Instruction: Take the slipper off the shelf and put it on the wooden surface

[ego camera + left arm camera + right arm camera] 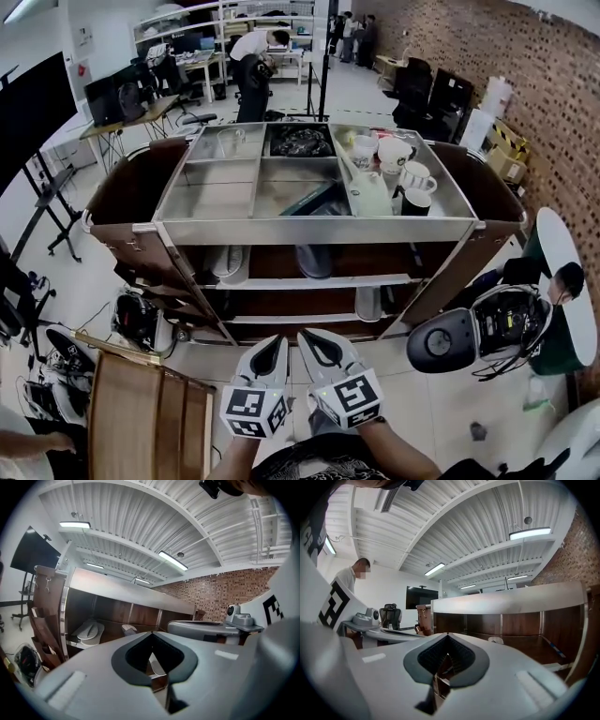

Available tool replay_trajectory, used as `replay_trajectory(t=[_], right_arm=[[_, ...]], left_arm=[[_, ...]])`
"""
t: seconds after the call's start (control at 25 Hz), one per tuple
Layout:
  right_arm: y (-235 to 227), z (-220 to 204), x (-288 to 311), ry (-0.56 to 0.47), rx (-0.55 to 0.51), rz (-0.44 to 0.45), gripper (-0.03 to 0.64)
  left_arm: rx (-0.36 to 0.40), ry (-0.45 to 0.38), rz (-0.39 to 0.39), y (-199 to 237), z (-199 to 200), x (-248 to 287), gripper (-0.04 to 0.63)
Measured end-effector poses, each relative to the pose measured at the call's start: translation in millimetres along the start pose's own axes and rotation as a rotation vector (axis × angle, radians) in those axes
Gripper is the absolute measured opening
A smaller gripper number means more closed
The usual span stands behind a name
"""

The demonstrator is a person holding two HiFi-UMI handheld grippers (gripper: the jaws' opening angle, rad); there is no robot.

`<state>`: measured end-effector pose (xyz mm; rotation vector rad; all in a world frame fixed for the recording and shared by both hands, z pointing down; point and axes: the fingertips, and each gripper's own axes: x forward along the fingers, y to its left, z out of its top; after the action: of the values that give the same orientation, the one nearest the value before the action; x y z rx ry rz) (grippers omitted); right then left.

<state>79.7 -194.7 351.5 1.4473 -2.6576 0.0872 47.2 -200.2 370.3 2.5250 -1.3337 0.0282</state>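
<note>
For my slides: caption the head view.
Left gripper and right gripper, both shut, face the shelf holding a white slipper; wooden surface lower left.

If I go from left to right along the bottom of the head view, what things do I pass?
wooden surface → left gripper, shut and empty → right gripper, shut and empty → round grey machine
</note>
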Motion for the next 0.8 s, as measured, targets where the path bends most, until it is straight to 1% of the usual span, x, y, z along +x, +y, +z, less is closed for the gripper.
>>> replay_trajectory(t=[0.32, 0.6, 0.8], right_arm=[[-33, -1, 38, 0.022, 0.003, 0.008, 0.000], [-59, -7, 67, 0.042, 0.007, 0.027, 0.000], [-91, -19, 84, 0.062, 0.007, 0.008, 0.000]], left_arm=[[-0.010, 0.006, 0.013, 20, 7, 43, 0.006], [-0.021, 0.017, 0.049, 39, 11, 74, 0.006], [-0.021, 0.024, 0.062, 44, 12, 95, 0.006]])
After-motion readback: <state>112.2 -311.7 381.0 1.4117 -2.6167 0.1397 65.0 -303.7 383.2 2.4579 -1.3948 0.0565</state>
